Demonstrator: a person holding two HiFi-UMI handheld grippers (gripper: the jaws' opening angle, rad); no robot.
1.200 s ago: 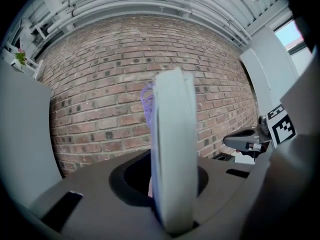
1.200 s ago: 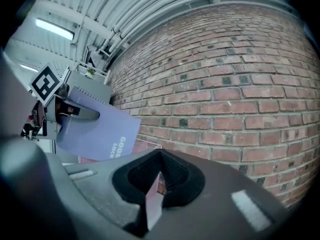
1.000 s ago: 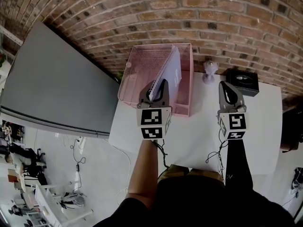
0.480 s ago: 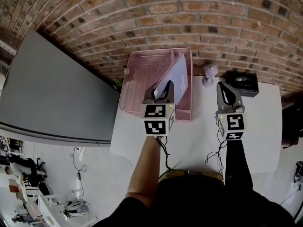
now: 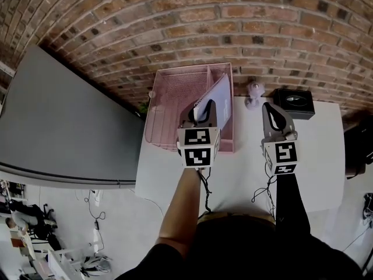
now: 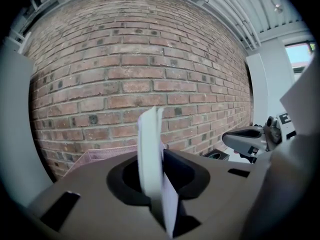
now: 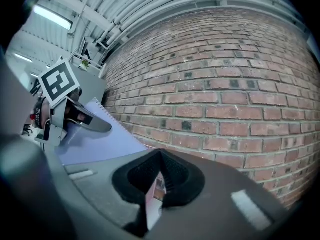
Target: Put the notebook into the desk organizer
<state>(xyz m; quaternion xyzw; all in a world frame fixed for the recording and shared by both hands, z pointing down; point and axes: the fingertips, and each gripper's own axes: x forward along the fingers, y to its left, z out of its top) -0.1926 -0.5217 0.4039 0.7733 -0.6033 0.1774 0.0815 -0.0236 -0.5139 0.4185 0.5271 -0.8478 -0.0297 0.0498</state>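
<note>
The pink mesh desk organizer (image 5: 175, 107) stands at the table's back left, against the brick wall. A white spiral notebook (image 5: 218, 95) leans upright in its right compartment. My left gripper (image 5: 201, 107) is at the notebook's near edge. In the left gripper view the notebook (image 6: 149, 149) stands edge-on between the jaws of the left gripper (image 6: 157, 181), which have just been opening; a dark gap shows beside it. My right gripper (image 5: 275, 112) hovers over the bare table to the right, shut and empty. The right gripper view shows the notebook (image 7: 102, 139) at left.
A small lavender figure (image 5: 253, 92) and a black box (image 5: 296, 101) sit at the back of the white table (image 5: 315, 156). A grey panel (image 5: 64, 115) slopes along the left. The brick wall (image 5: 192, 22) runs right behind the organizer.
The left gripper and notebook have shifted a little right, and the notebook sits lower in the organizer's right compartment. The right gripper has hardly moved.
</note>
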